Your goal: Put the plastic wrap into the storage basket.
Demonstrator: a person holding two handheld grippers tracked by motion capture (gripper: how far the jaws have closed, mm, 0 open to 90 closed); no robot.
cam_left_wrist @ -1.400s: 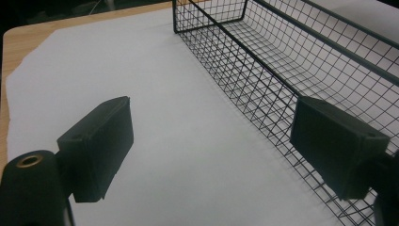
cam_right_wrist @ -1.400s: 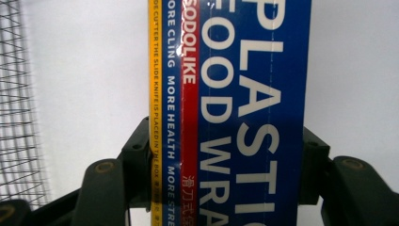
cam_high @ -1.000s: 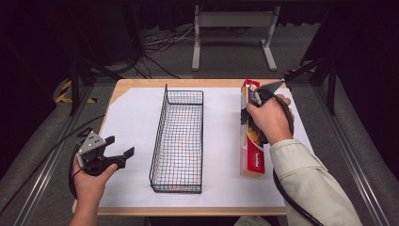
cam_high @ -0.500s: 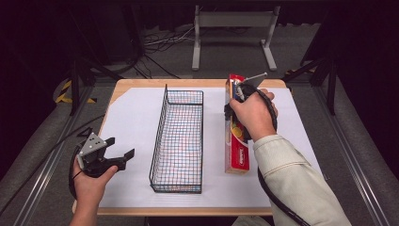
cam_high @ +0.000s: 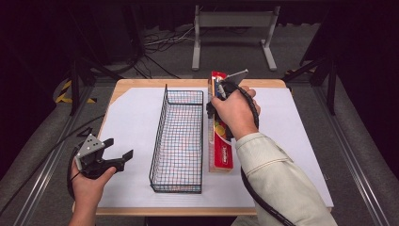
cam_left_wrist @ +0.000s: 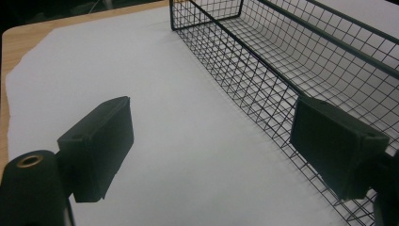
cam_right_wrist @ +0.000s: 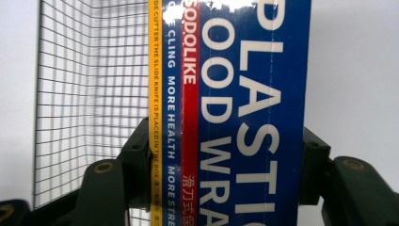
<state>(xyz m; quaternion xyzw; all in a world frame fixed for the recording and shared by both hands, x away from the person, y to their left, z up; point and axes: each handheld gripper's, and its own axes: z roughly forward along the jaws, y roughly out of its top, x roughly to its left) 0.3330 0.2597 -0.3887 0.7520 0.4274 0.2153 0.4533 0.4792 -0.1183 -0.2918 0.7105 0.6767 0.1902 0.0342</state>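
I see open surface (cam_high: 131, 117) left of the wire basket (cam_high: 179, 141); its tall wall blocks my right side, where the box (cam_high: 220, 150) crowds it.

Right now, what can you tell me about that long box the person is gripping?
The plastic wrap box is a long, slim carton, red on top, with a blue side lettered in white and a yellow edge strip. It runs lengthwise close beside the wire basket. The right gripper clamps its two sides near the far end.
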